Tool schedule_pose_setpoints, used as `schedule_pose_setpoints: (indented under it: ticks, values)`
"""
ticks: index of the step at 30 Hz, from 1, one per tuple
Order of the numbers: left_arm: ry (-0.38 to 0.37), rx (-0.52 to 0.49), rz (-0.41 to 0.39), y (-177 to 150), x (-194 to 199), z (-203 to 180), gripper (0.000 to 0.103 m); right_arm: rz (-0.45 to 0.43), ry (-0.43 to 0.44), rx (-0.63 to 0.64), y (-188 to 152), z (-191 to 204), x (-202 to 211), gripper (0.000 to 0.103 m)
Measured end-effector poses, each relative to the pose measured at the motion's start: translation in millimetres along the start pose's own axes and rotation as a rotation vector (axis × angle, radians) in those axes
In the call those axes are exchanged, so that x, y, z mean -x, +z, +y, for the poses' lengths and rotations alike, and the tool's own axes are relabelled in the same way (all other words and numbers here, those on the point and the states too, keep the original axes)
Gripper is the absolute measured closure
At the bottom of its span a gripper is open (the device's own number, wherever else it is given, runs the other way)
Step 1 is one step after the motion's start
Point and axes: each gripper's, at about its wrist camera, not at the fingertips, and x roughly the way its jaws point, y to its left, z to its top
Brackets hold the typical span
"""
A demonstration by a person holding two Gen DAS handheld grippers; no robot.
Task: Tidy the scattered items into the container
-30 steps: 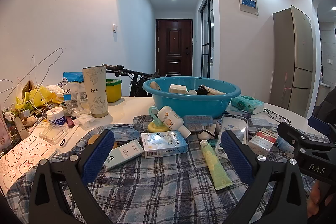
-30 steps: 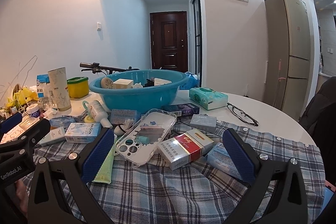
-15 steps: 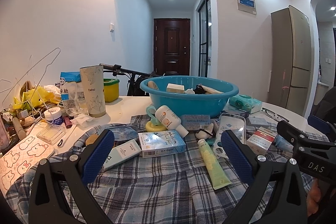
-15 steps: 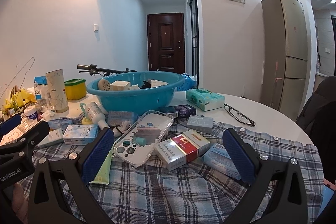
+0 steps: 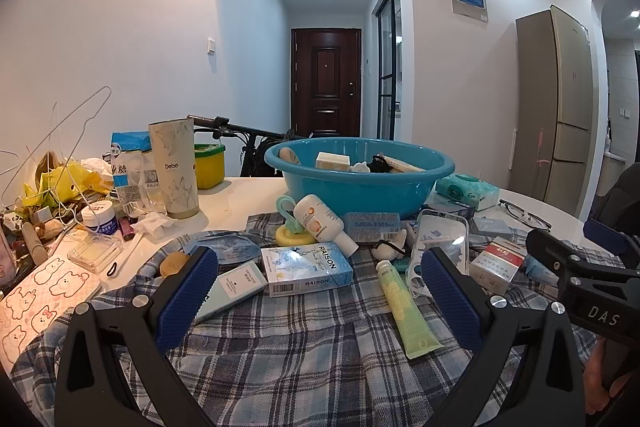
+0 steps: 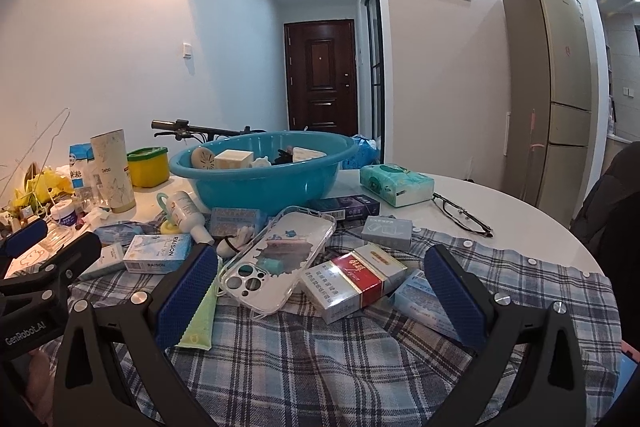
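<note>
A blue basin [image 5: 360, 183] [image 6: 260, 179] holding several small items stands at the back of a plaid cloth [image 5: 300, 359]. Scattered in front of it lie a light-blue RAISON box [image 5: 306, 269] [image 6: 156, 253], a white bottle [image 5: 320, 223], a green tube [image 5: 406, 307], a clear phone case [image 6: 280, 263] and a red-and-white cigarette pack [image 6: 352, 281]. My left gripper [image 5: 320, 303] hovers open just short of the RAISON box. My right gripper [image 6: 320, 301] hovers open over the phone case and cigarette pack. Neither holds anything.
Left of the cloth stand a tall patterned cup [image 5: 174, 169], a yellow tub [image 5: 209, 165], a white jar [image 5: 99, 217] and wire hangers. A tissue pack [image 6: 396, 185] and glasses [image 6: 462, 215] lie at the right on the white round table [image 6: 520, 227].
Both grippers have drawn back slightly and risen a little; the items look a bit farther off. Nothing was picked up or moved.
</note>
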Motion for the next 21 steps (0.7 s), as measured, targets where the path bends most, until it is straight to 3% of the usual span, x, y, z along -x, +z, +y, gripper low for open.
schedule_pose_setpoints:
  ticks: [4,6,9,12,15,19,21]
  values:
    - [0.059,0.015,-0.013,-1,2,2,0.0,0.068,0.009,-0.016,0,-2,-14,0.002]
    - [0.015,0.002,-0.015,-1,2,1,0.0,0.084,-0.014,-0.047,0,-7,-18,0.005]
    - [0.006,-0.027,0.007,-1,-1,-3,0.0,0.081,-0.004,-0.071,-1,-12,-17,0.005]
    - [0.002,-0.029,0.079,4,-3,-2,0.0,0.084,-0.026,-0.067,-2,-12,-15,0.011]
    - [-0.092,0.042,0.014,15,21,12,0.0,0.05,-0.111,-0.086,-3,-18,-4,0.014]
    - [-0.025,-0.014,0.0,22,36,5,0.0,0.08,-0.076,-0.147,-7,-30,5,0.014]
    - [-0.068,-0.012,-0.033,22,42,4,0.0,0.115,-0.047,-0.143,-7,-30,3,0.018]
